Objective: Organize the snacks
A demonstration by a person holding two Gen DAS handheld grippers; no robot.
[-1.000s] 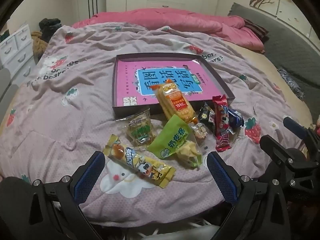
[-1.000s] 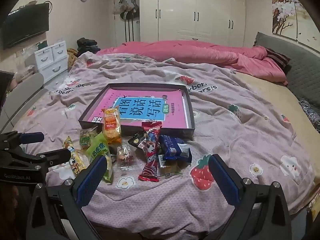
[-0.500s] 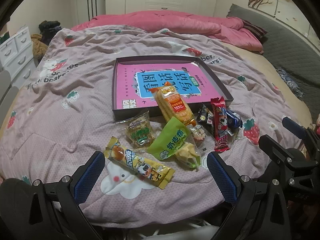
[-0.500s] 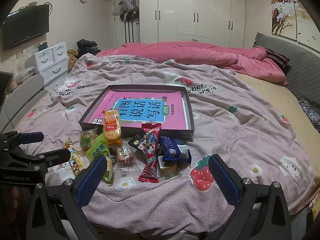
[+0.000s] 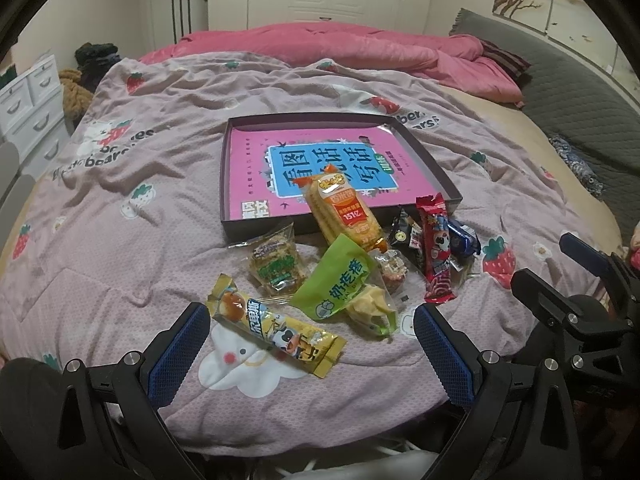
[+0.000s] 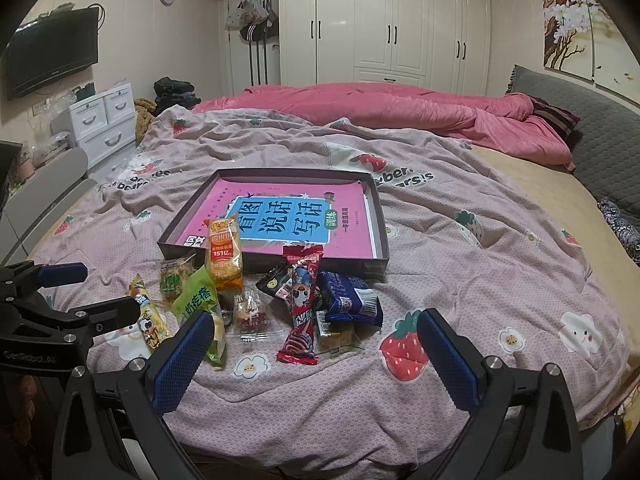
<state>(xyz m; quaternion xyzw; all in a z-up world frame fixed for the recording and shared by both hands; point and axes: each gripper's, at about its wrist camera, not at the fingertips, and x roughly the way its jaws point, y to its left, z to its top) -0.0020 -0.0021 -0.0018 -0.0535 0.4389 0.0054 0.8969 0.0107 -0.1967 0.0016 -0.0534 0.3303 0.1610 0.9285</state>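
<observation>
Several snack packets lie on the bedspread in front of a shallow dark tray [image 5: 432, 164] [image 6: 382, 216] with a pink book in it. An orange cracker pack [image 5: 344, 212] [image 6: 223, 254] leans on the tray's front wall. Nearer lie a green pouch [image 5: 340, 280] [image 6: 198, 300], a yellow bar [image 5: 276, 330] [image 6: 148, 320], a red bar [image 5: 436, 248] [image 6: 302, 304] and a dark blue packet [image 6: 352, 300]. My left gripper [image 5: 312, 354] is open and empty, just short of the yellow bar. My right gripper [image 6: 314, 354] is open and empty, just short of the red bar.
The pink-grey bedspread [image 6: 460, 248] covers the bed, with a pink duvet [image 6: 400, 108] bunched at the far end. White drawers [image 6: 104, 120] stand at the left. A grey headboard [image 6: 580, 120] runs along the right.
Both grippers have drifted slightly; the views shifted a little. The snacks and tray have not moved.
</observation>
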